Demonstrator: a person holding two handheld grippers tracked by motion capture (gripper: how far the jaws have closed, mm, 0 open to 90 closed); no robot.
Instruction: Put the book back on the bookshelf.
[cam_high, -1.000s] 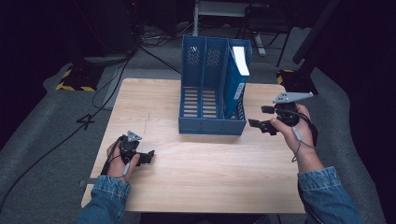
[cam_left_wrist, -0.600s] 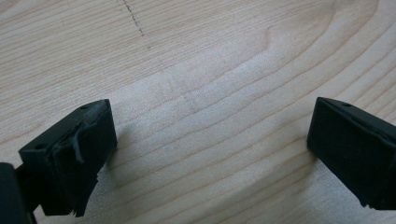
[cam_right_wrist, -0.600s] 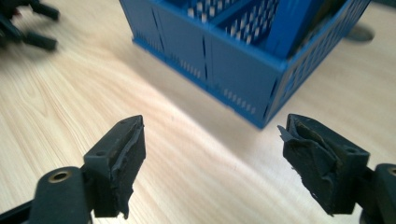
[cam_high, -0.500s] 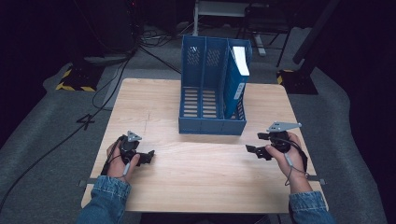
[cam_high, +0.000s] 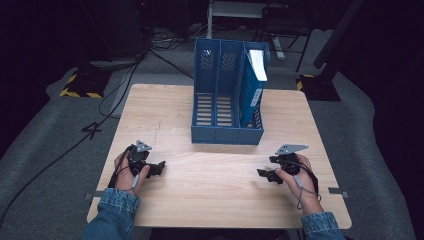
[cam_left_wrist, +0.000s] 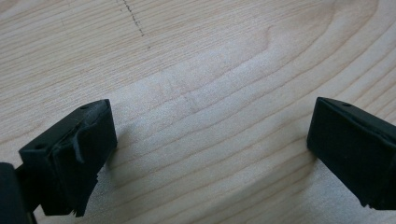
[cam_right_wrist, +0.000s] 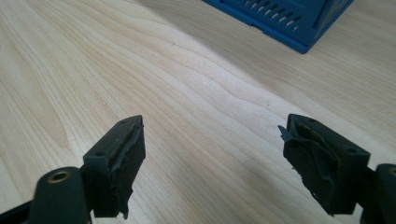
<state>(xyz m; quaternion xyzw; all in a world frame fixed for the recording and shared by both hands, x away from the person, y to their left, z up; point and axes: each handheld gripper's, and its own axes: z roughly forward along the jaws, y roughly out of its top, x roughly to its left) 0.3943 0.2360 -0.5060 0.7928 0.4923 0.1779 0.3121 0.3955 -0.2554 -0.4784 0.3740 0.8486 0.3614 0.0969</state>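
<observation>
A: where's the blue file rack sitting, and which way does it run?

B: Far middle of the wooden table, long axis going away from the person. A blue binder stands upright in its right-hand slot. Can't read any writing on it.

A: and the grippers?

B: Left gripper and right gripper both rest low at the near edge, jaws spread wide, gripping nothing.

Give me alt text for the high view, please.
A person's hands rest two open grippers, left gripper and right gripper, on a wooden table before a blue file organizer holding one blue binder in its right slot.
</observation>
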